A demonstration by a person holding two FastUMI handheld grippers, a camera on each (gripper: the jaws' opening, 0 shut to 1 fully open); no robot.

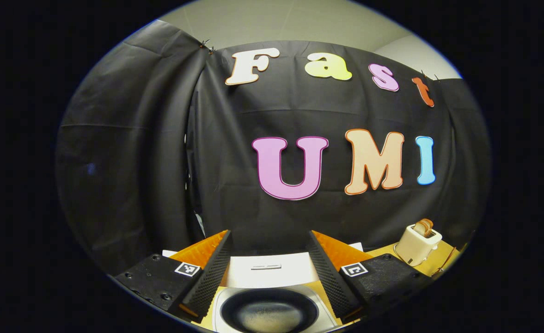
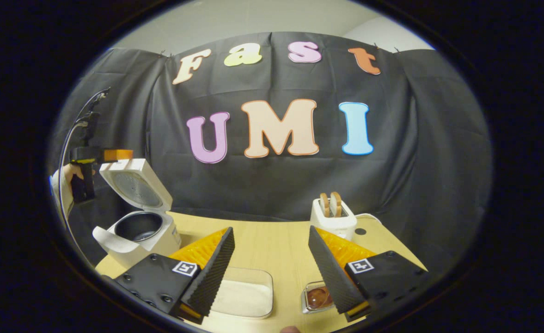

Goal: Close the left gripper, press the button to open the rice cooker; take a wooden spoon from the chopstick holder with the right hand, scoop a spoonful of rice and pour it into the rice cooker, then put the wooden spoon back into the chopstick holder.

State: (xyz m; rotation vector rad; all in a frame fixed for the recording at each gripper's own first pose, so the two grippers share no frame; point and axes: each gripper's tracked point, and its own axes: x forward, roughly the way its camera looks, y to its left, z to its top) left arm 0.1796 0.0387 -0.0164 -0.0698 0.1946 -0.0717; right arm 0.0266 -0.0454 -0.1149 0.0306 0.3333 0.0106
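In the right gripper view the rice cooker [image 2: 137, 231] stands at the left end of the worktop [image 2: 272, 245], its lid [image 2: 135, 185] raised behind the inner pot [image 2: 138, 226]. The toaster [image 2: 333, 217] stands toward the back right, with slices in its slots. Near the front edge lies a tray of rice [image 2: 246, 293]; just right of it sits what may be the chopstick holder [image 2: 317, 297], partly hidden. In the left gripper view the cooker's open pot [image 1: 269, 312] lies directly below, the toaster [image 1: 417, 243] to its right.
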